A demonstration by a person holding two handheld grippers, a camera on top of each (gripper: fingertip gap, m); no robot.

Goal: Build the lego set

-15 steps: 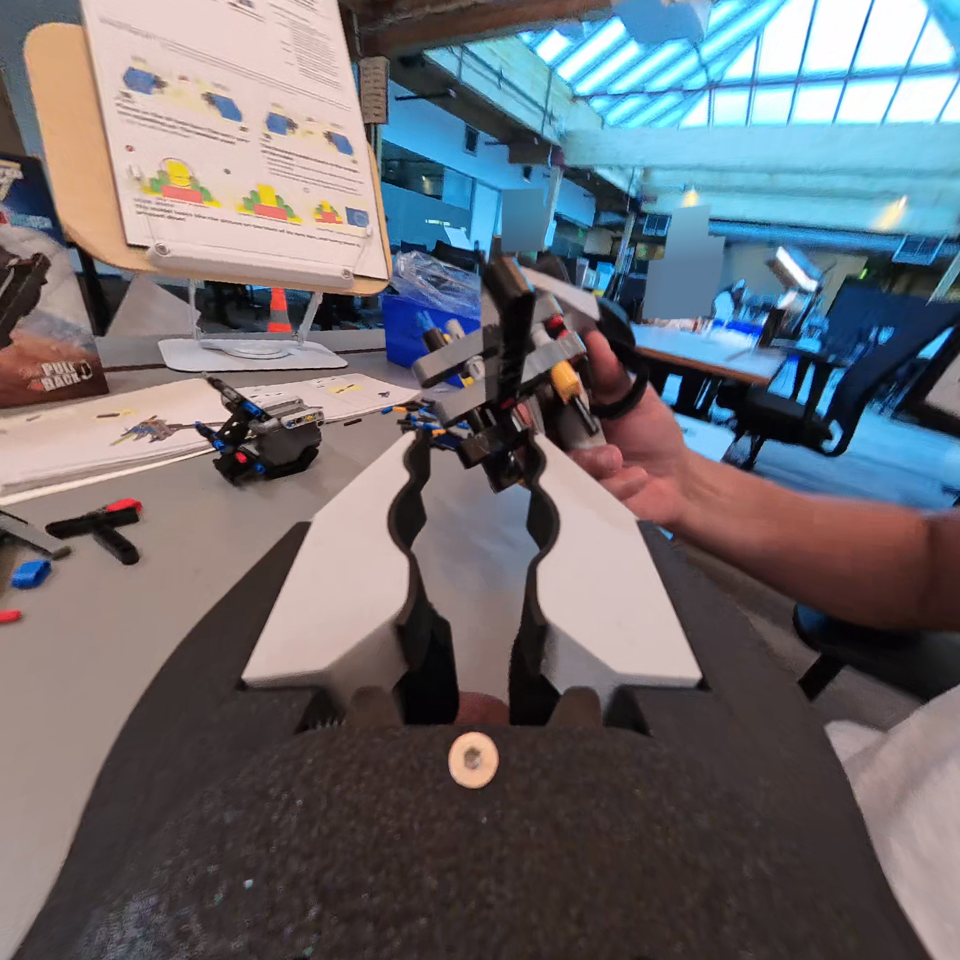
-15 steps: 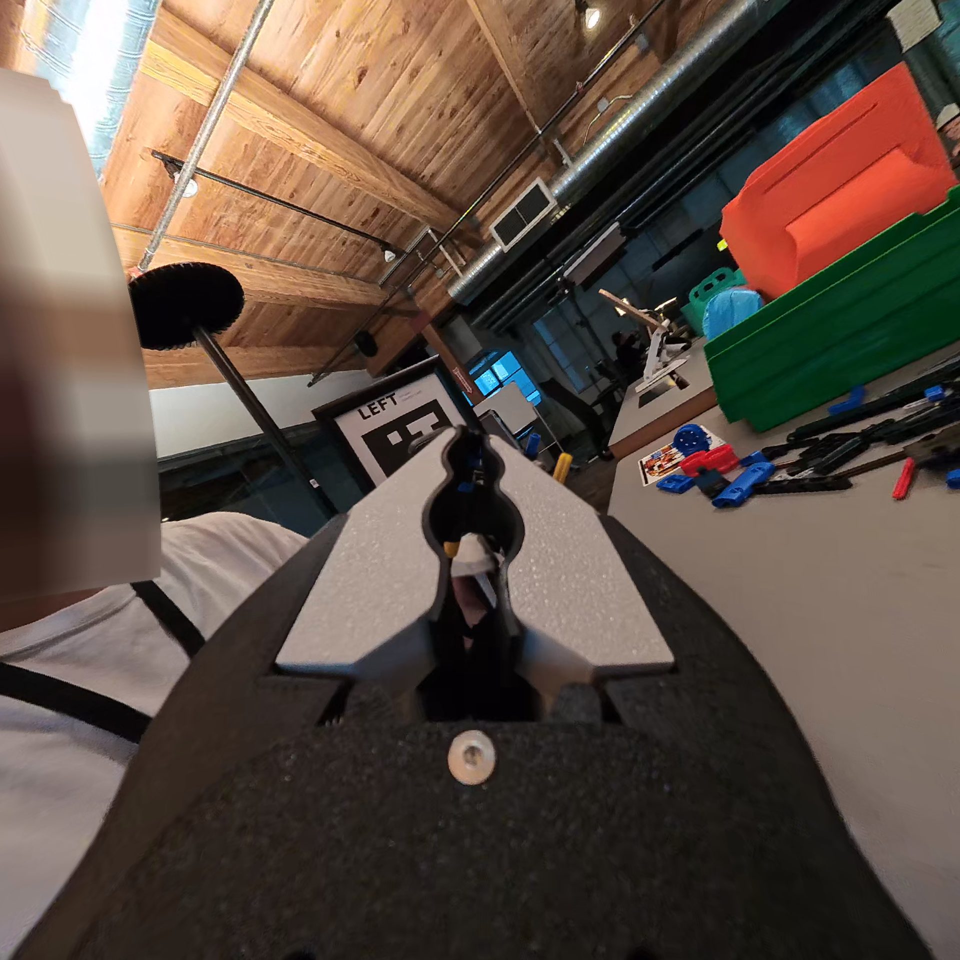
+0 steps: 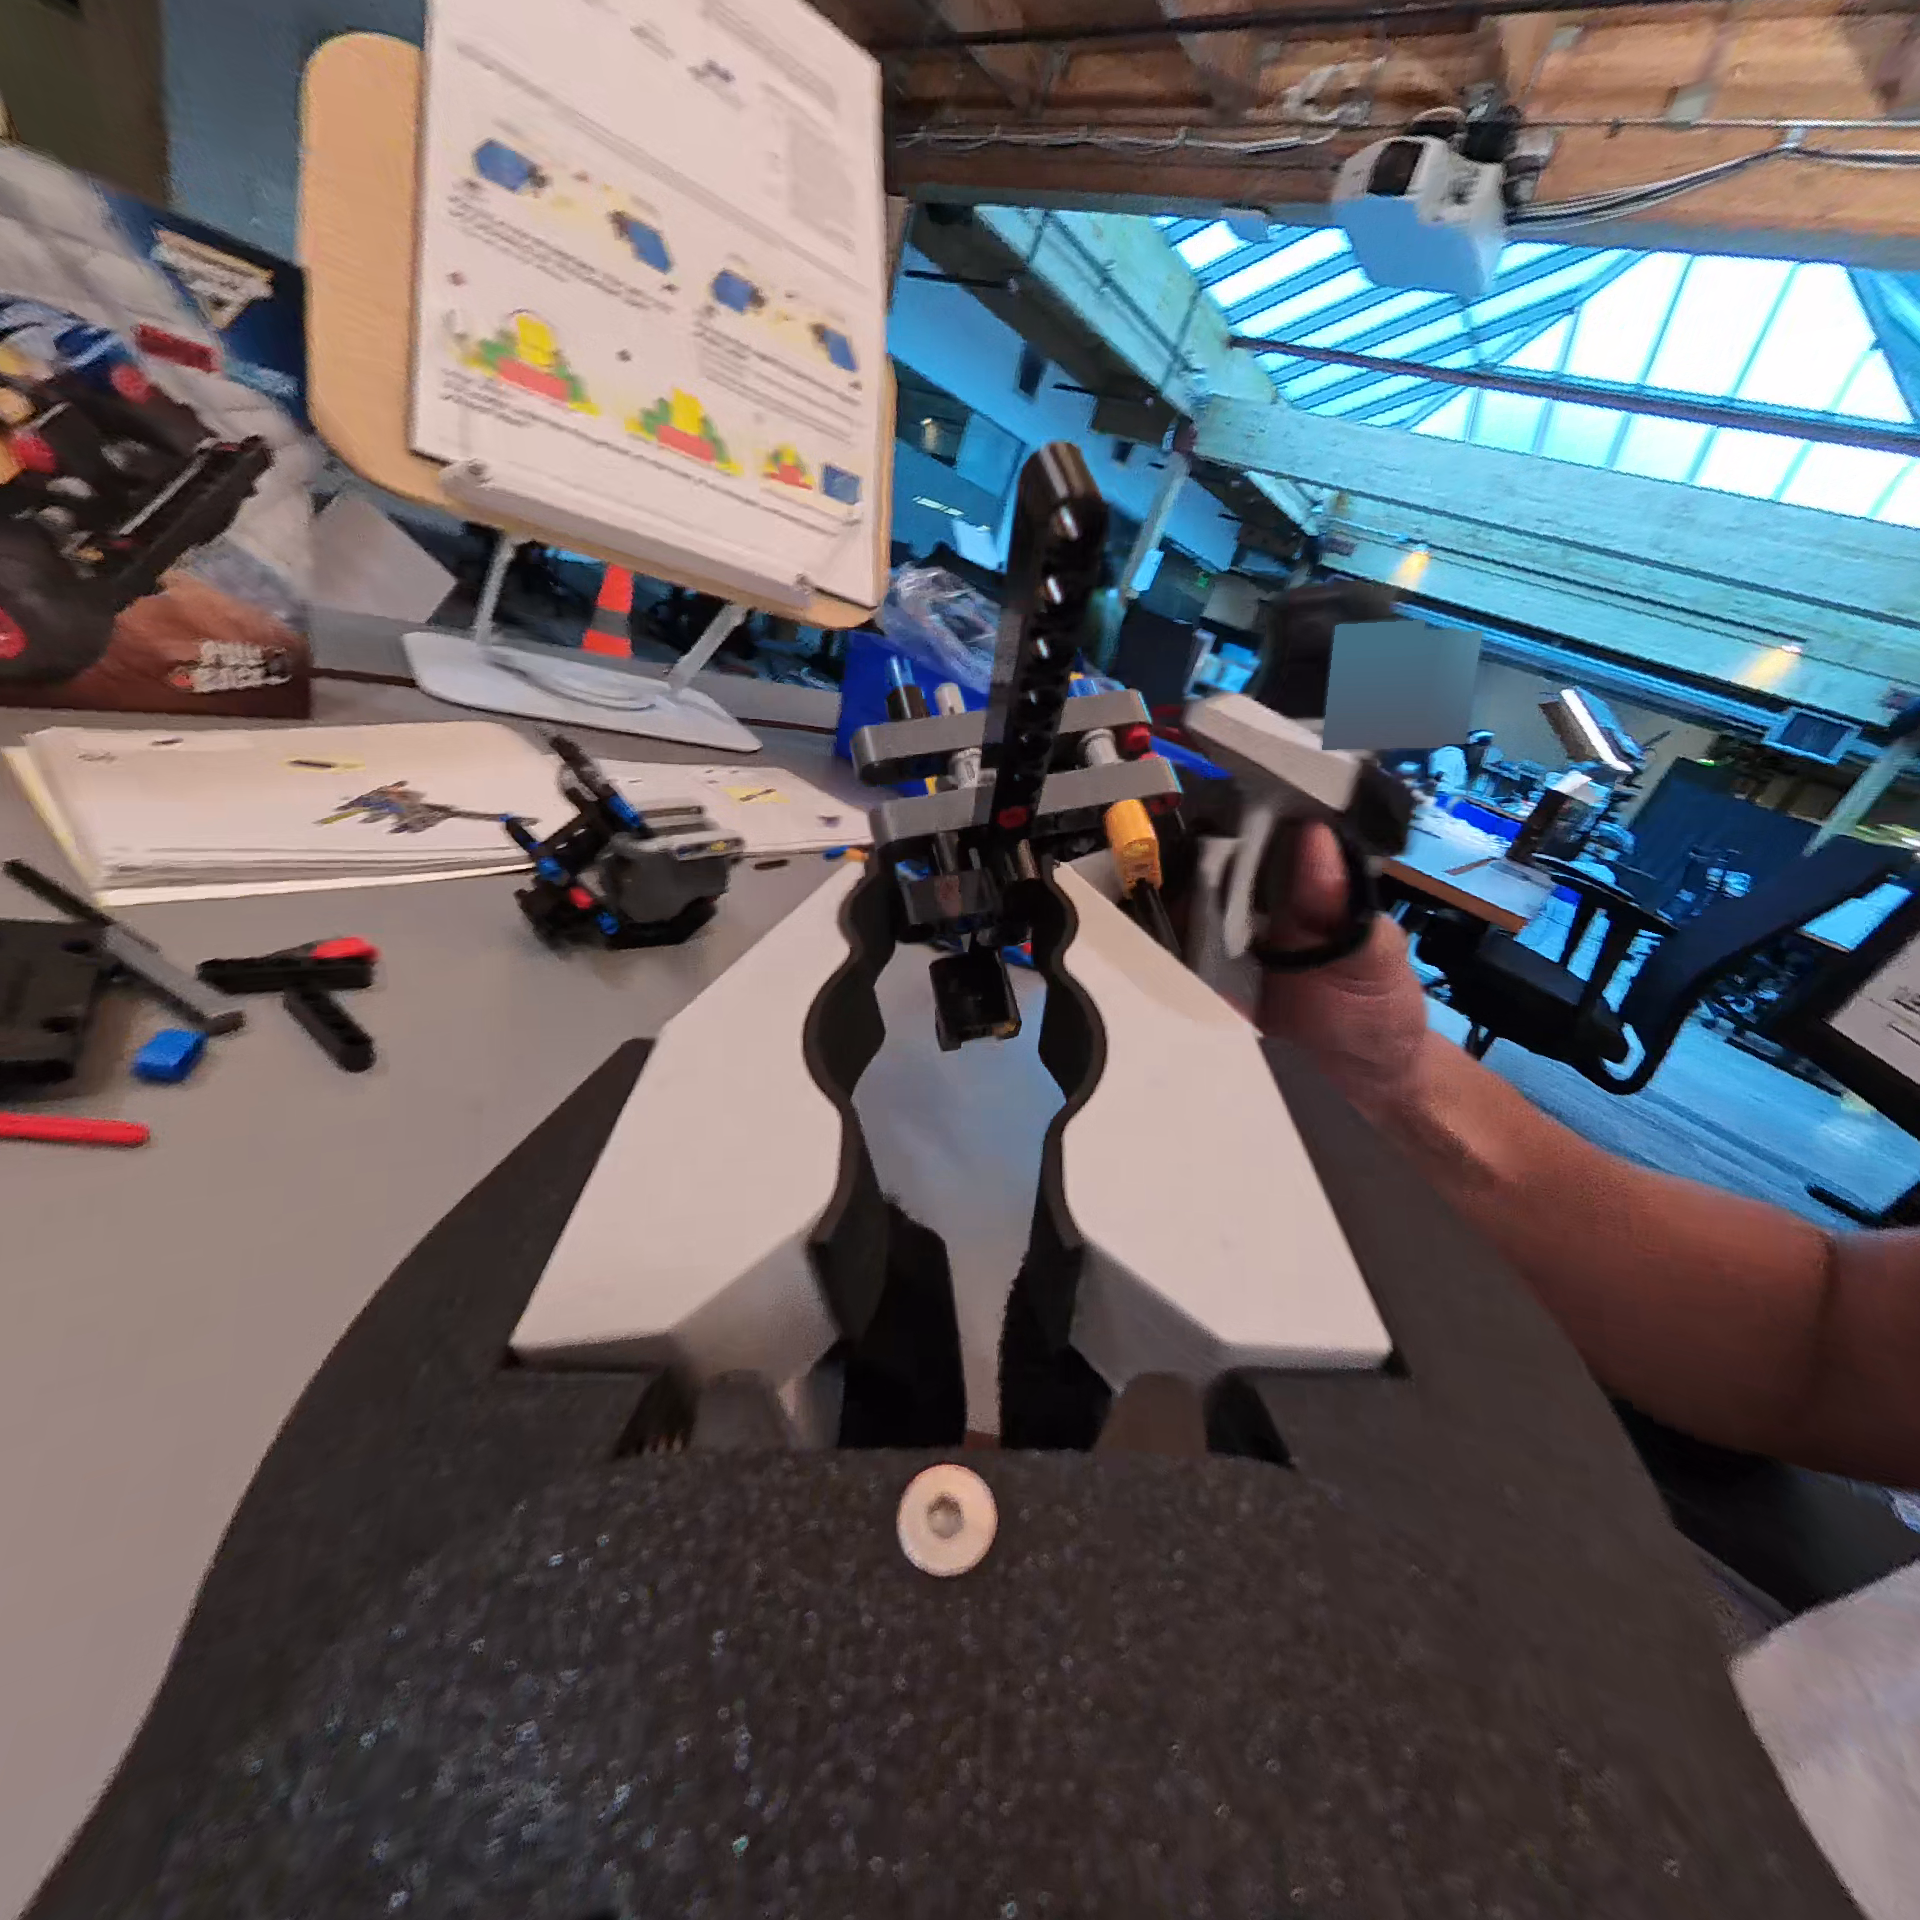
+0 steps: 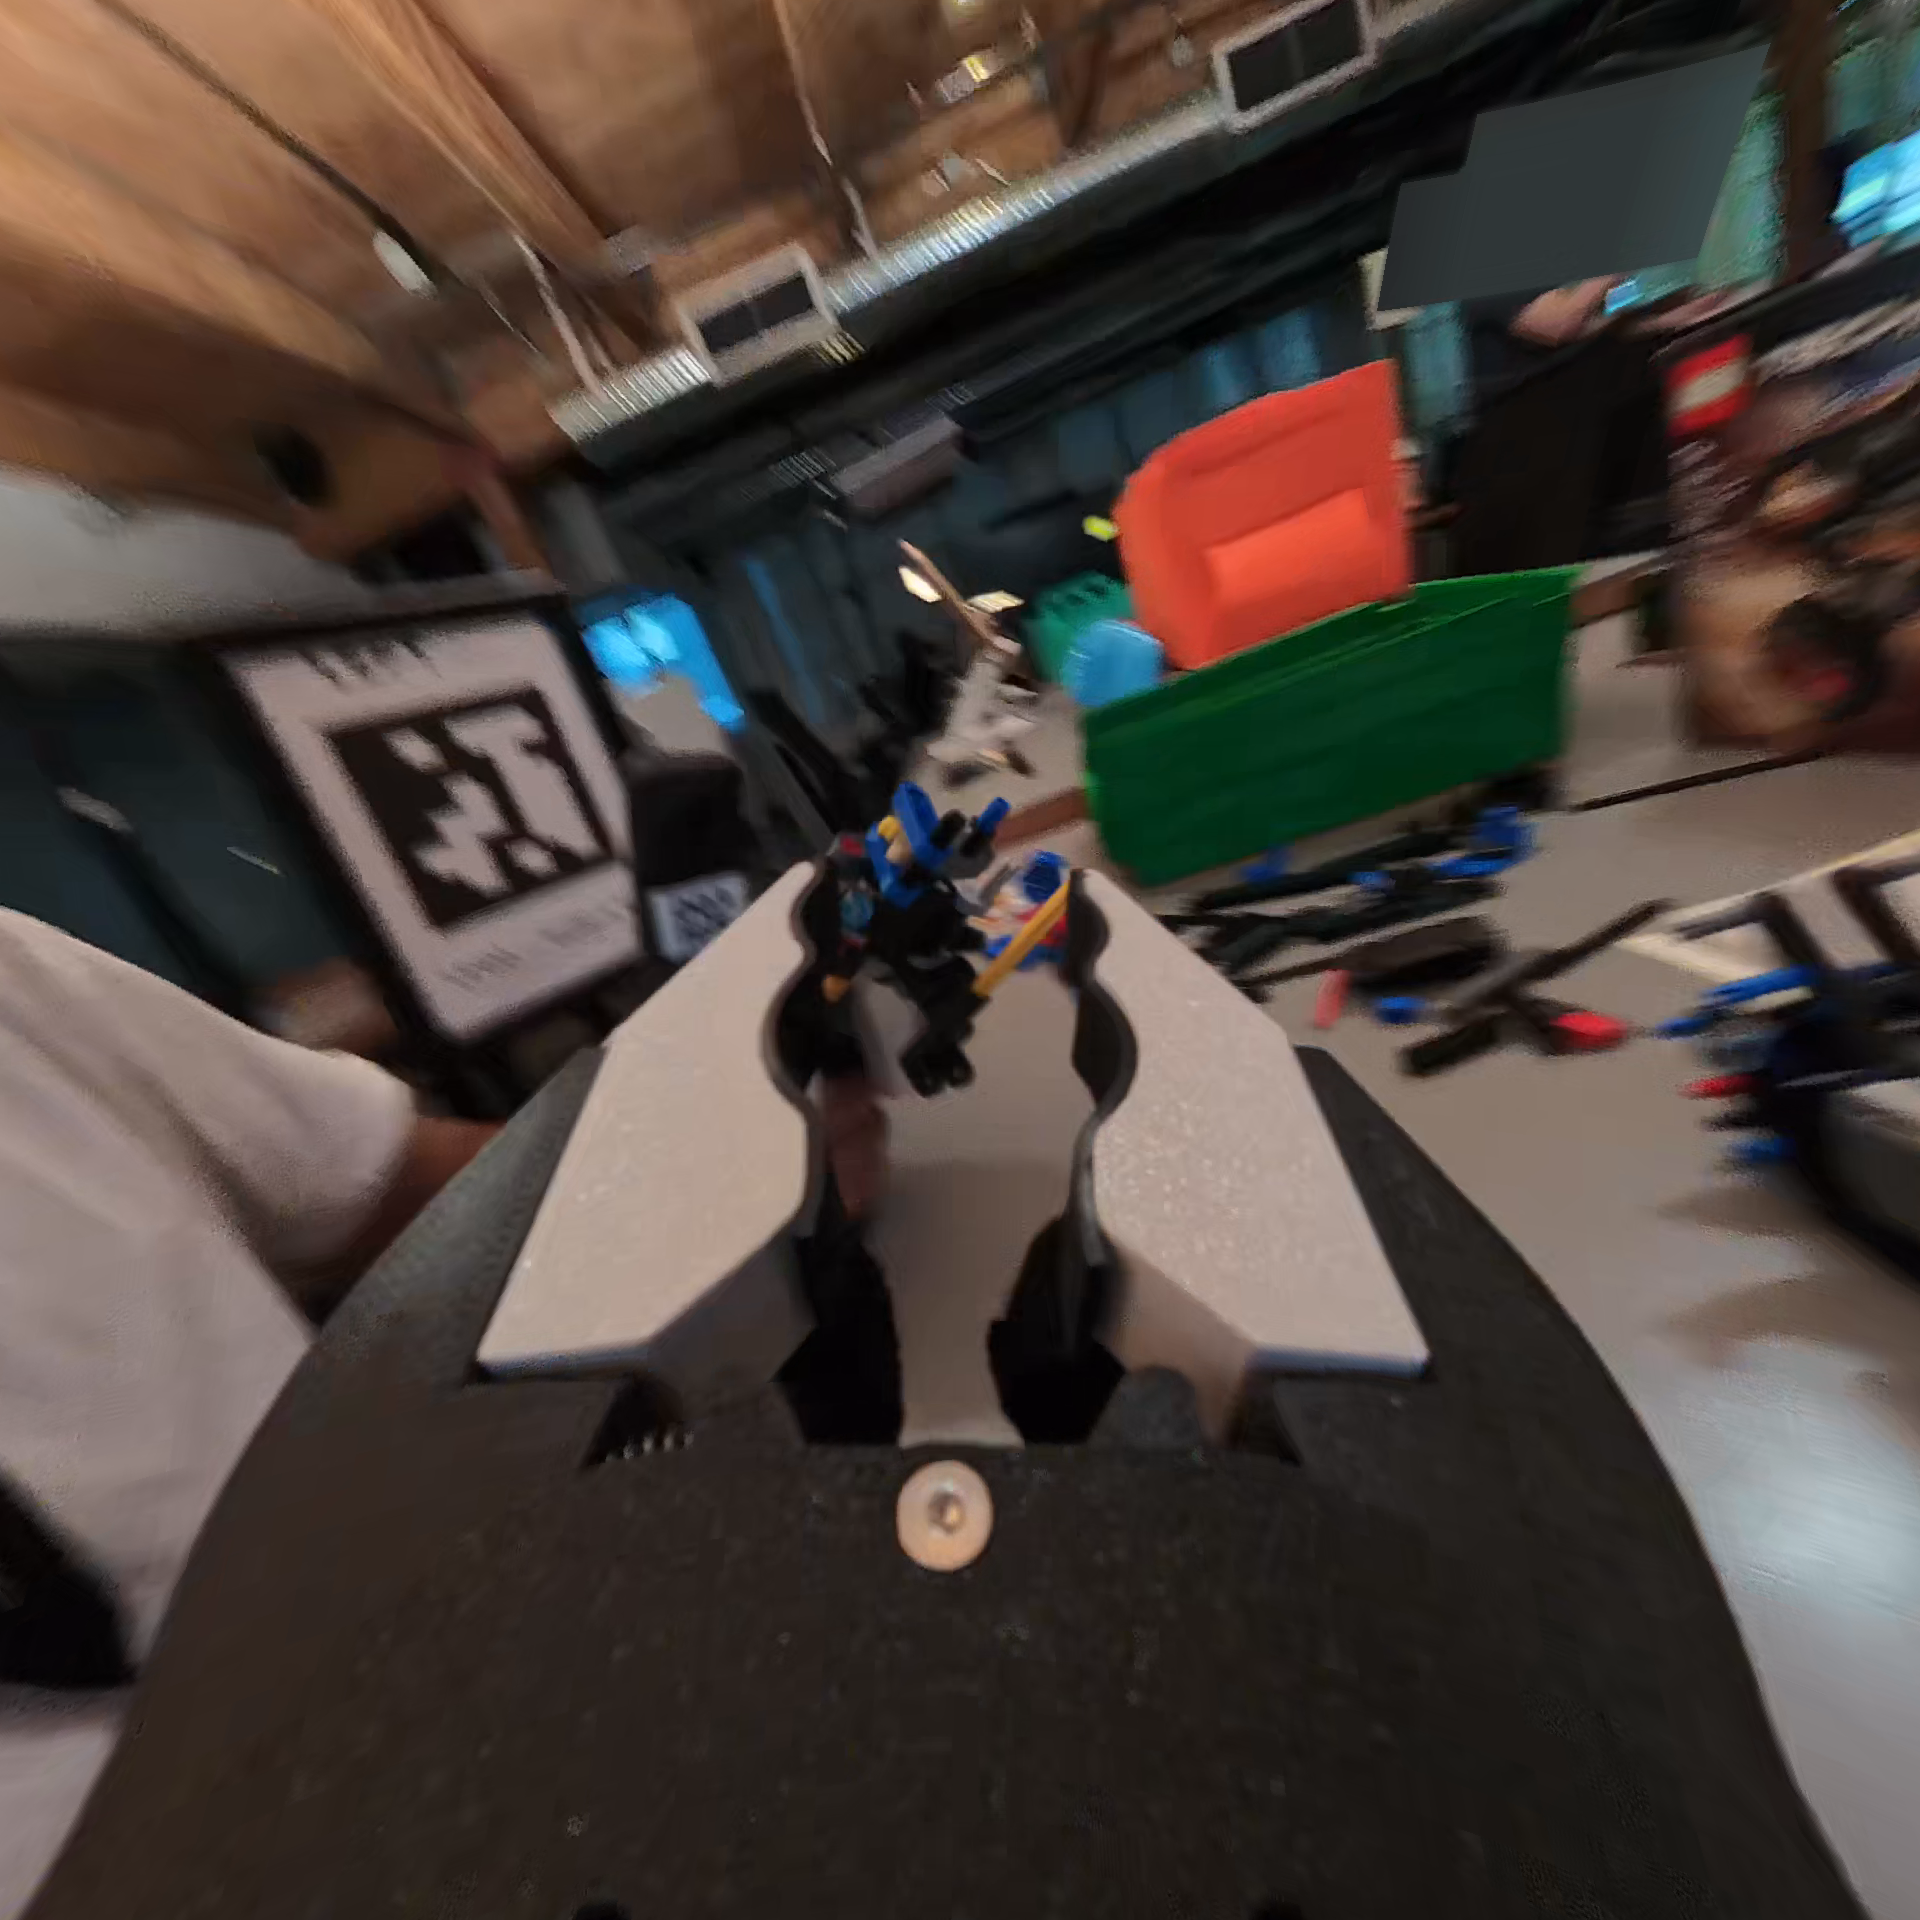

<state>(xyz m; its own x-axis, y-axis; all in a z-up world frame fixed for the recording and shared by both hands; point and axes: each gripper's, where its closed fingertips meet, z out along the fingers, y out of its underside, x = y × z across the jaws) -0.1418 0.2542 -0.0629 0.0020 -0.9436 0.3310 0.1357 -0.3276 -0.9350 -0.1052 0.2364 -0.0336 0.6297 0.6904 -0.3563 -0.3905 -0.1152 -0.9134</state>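
Mid-assembly step — left claw (image 3: pixel 951 914) clamps grey-black lego subassembly (image 3: pixel 1013 800) above worktop (image 3: pixel 312 1195). Right claw (image 4: pixel 940 914) spread apart, gripping nothing. Next move probably — fetch loose piece, align carefully.

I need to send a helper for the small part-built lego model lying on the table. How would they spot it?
Start at the instruction stand at the table's back, then drop to the open booklet below it. The part-built model sits at the booklet's near edge: a chunky grey-and-black block with blue pins, unlike the flat loose beams to its left.
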